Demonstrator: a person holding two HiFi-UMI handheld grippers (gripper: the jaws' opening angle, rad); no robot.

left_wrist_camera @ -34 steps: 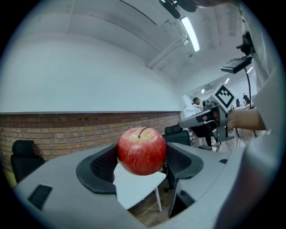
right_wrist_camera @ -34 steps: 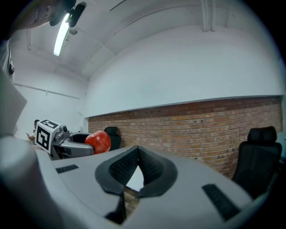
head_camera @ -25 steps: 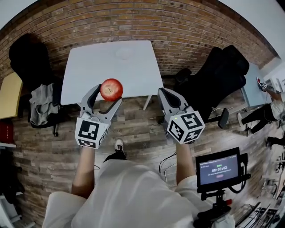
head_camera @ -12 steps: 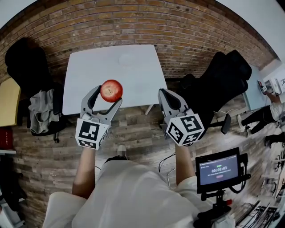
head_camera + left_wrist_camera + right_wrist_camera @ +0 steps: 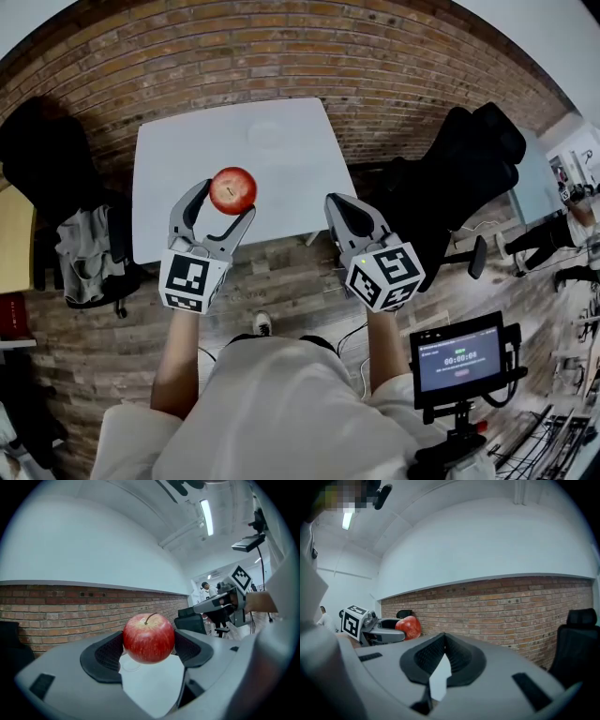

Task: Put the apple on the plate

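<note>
A red apple (image 5: pixel 232 190) with its stem up sits between the fingers of my left gripper (image 5: pixel 225 194), which is shut on it, held in the air over the near edge of a white table (image 5: pixel 178 169). In the left gripper view the apple (image 5: pixel 149 637) fills the gap between the dark pads. A pale, see-through plate (image 5: pixel 267 134) lies near the table's far edge, also faintly visible as the plate (image 5: pixel 130 666) under the apple. My right gripper (image 5: pixel 337 202) hangs shut and empty beside the table's right corner; in its own view the right gripper (image 5: pixel 443 641) has jaw tips touching.
A brick wall (image 5: pixel 281 47) runs behind the table. A black office chair (image 5: pixel 464 164) stands to the right, another chair with a grey garment (image 5: pixel 84 239) to the left. A monitor on a stand (image 5: pixel 459 356) is at my lower right. The floor is wood planks.
The table and plate have drifted lower in the head view, nearer to me. Both grippers keep their pose, the left still holding the apple.
</note>
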